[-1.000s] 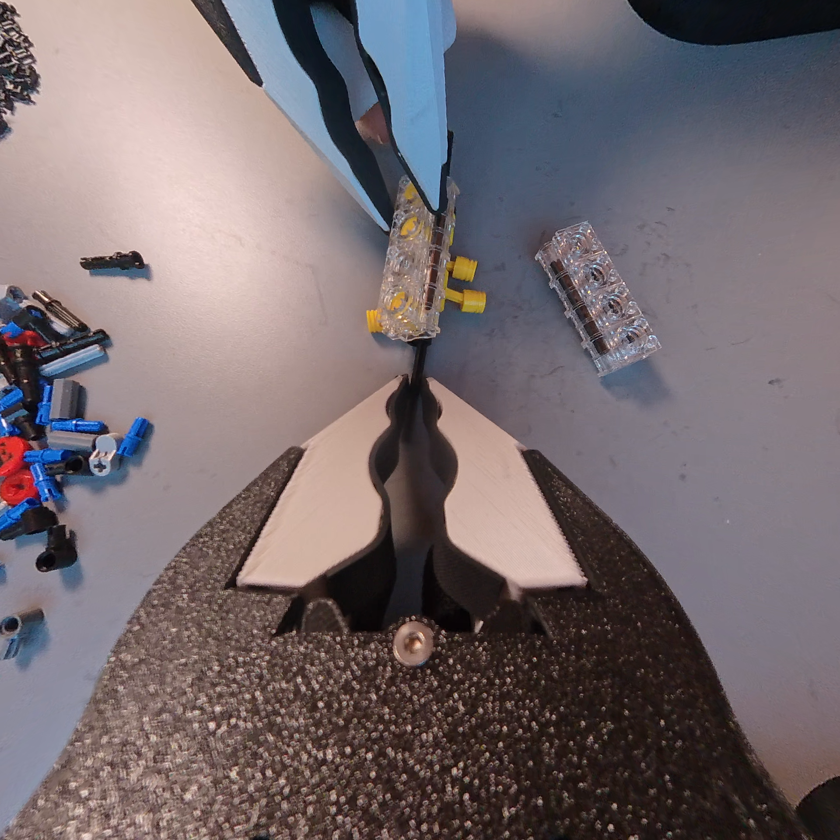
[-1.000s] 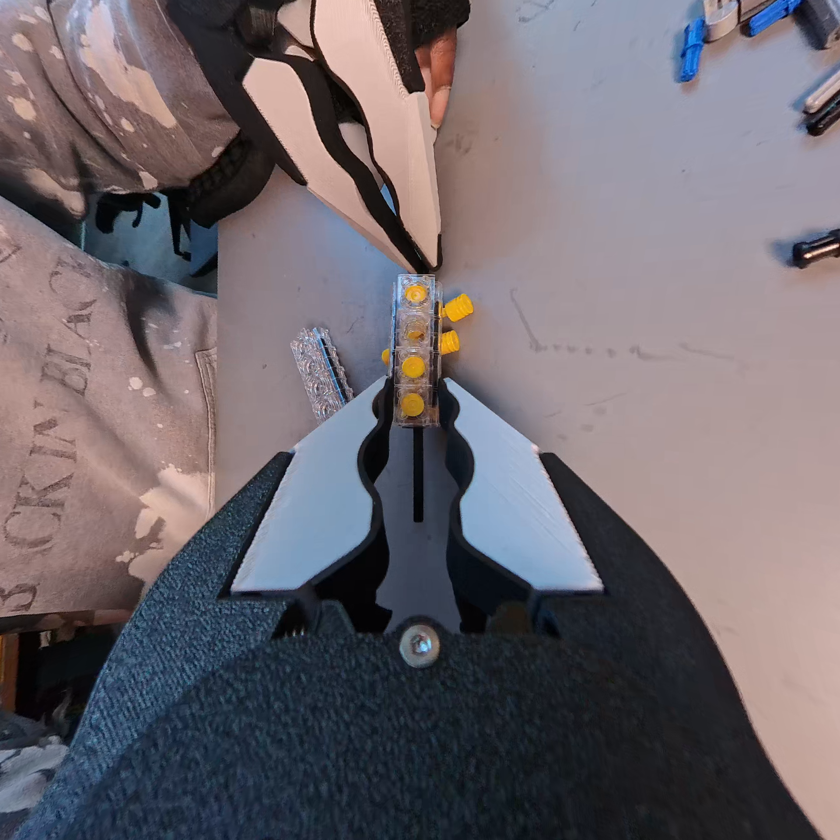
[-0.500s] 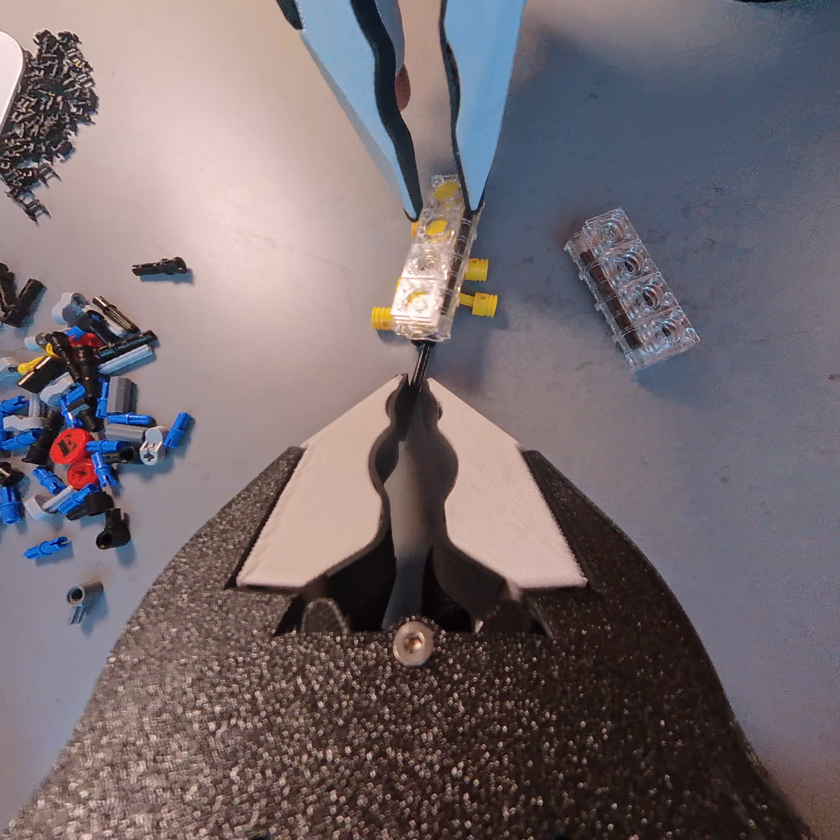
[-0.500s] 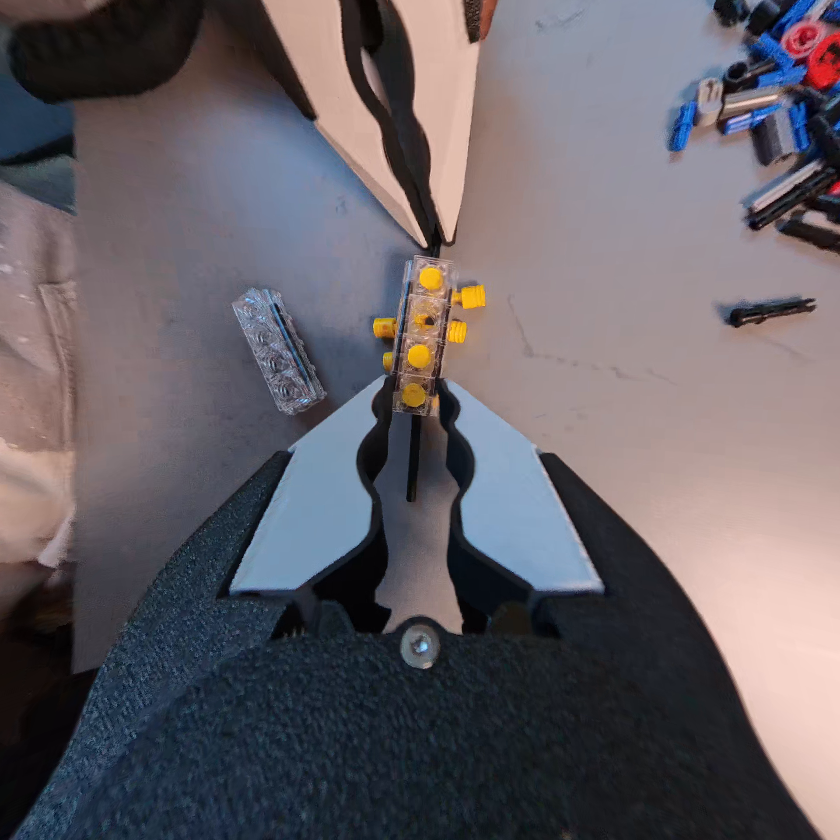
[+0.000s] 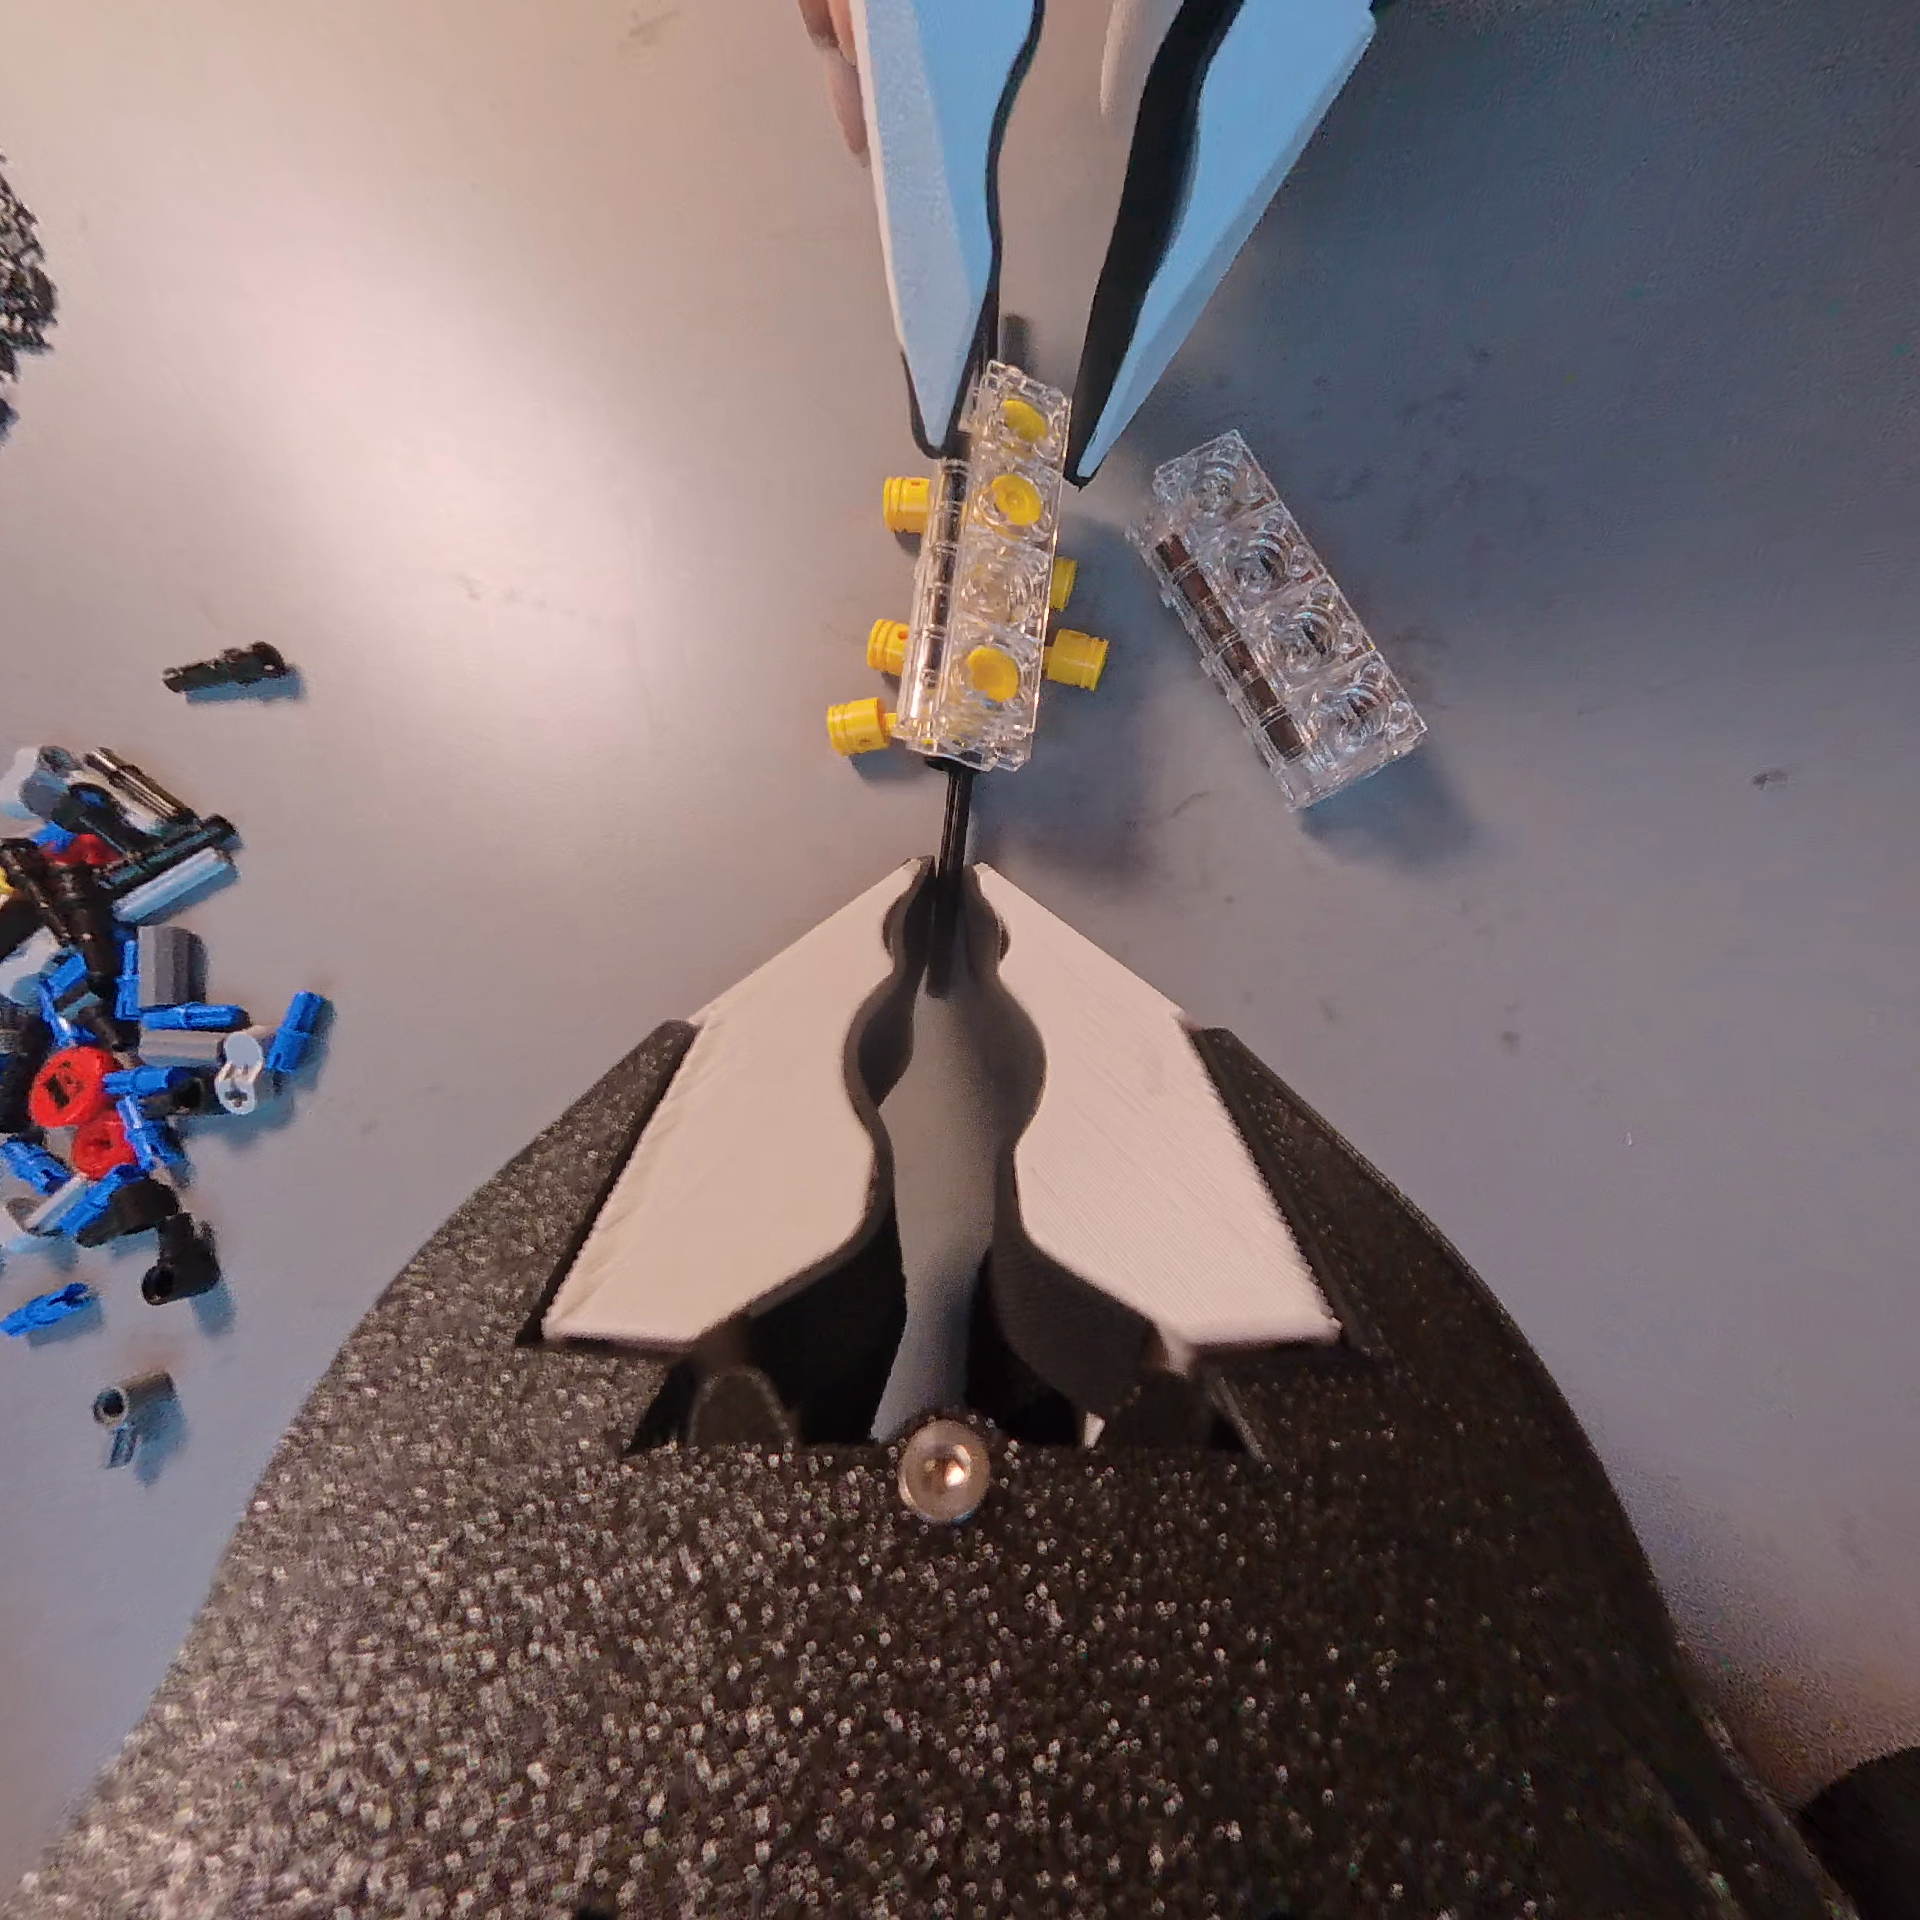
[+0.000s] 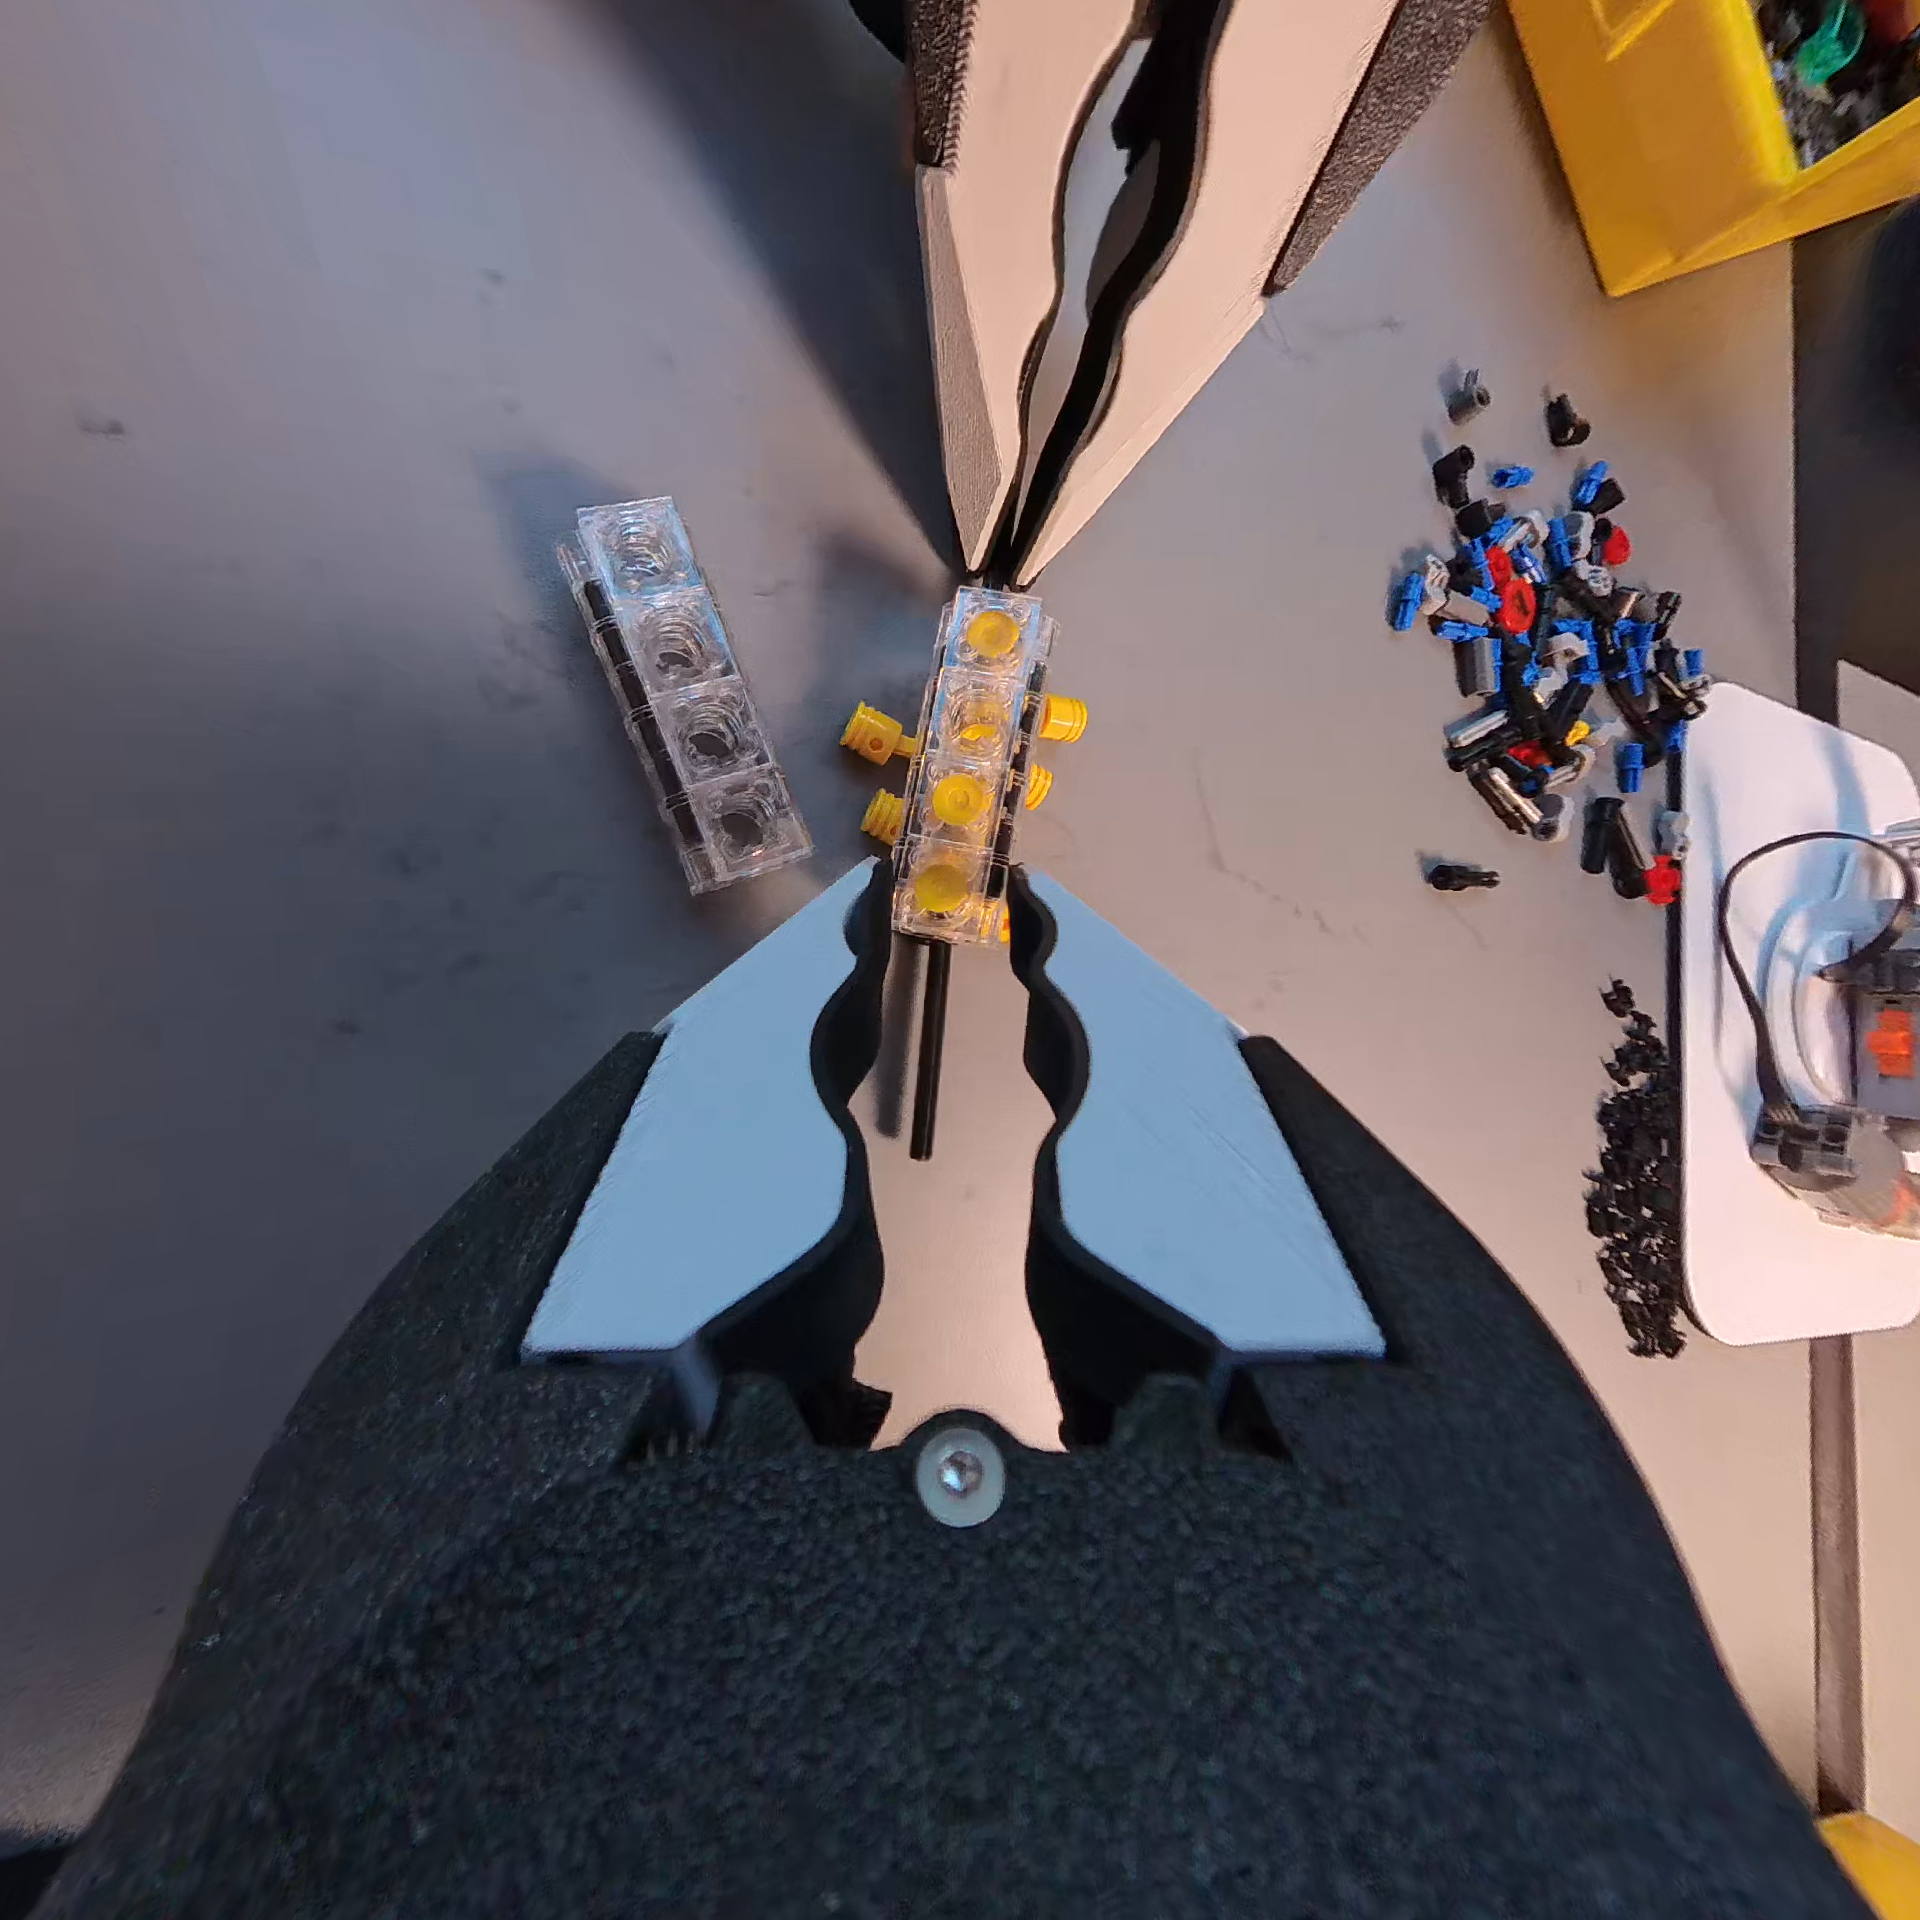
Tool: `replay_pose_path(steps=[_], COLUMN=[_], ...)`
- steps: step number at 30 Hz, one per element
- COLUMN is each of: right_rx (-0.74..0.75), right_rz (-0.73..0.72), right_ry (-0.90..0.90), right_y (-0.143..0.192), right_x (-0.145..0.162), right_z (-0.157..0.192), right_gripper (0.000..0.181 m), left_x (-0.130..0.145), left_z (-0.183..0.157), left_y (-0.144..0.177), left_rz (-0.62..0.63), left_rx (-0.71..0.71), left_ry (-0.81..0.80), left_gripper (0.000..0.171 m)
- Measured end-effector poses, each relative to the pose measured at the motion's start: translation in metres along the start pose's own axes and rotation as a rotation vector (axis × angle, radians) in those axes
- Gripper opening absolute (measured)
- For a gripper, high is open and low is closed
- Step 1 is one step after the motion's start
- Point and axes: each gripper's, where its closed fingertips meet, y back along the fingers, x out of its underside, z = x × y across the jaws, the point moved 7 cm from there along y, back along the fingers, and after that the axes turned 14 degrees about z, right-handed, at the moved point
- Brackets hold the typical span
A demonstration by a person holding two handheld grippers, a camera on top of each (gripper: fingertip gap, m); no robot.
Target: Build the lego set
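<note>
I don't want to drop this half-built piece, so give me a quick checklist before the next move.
1. Left tongs shut on the black axle: ok.
2. Axle runs right through the clear block with yellow pistons and sticks out at both ends: ok.
3. Right tongs straddle the block's far end: ok.
4. Right tongs actually clamping the block: cannot tell.
5. Second clear block lies beside the work, not touching it: ok.
6. Pile of small parts sits well away from both tongs: ok.
</note>
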Motion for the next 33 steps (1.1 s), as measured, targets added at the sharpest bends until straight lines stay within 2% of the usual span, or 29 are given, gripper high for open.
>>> replay_pose_path(steps=[5, 12, 20, 25, 30, 33], right_rx=[0.022, -0.076, -0.149, -0.184, -0.214, -0.253], right_rz=[-0.046, -0.087, -0.09, -0.087, -0.09, -0.102], right_ry=[0.007, -0.042, -0.076, -0.126, -0.237, -0.311], right_y=[0.0, -0.003, -0.011, -0.013, -0.015, -0.017], right_x=[0.004, 0.011, 0.01, 0.01, 0.014, 0.016], right_z=[0.003, -0.005, -0.011, -0.016, -0.023, -0.026], right_gripper=[0.021, 0.023, 0.024, 0.024, 0.024, 0.024], left_x=[-0.001, 0.0, 0.003, 0.0, -0.003, -0.007], left_z=[-0.008, -0.003, -0.002, 0.0, 0.002, 0.0], left_y=[0.0, 0.003, -0.004, -0.005, -0.004, -0.001], left_rz=[-0.016, -0.117, -0.097, -0.089, -0.068, -0.092], left_rx=[-0.08, 0.02, 0.051, 0.037, -0.007, 0.037], left_ry=[-0.077, 0.006, 0.04, 0.071, 0.084, 0.114], left_gripper=[0.004, 0.004, 0.004, 0.011, 0.009, 0.009])
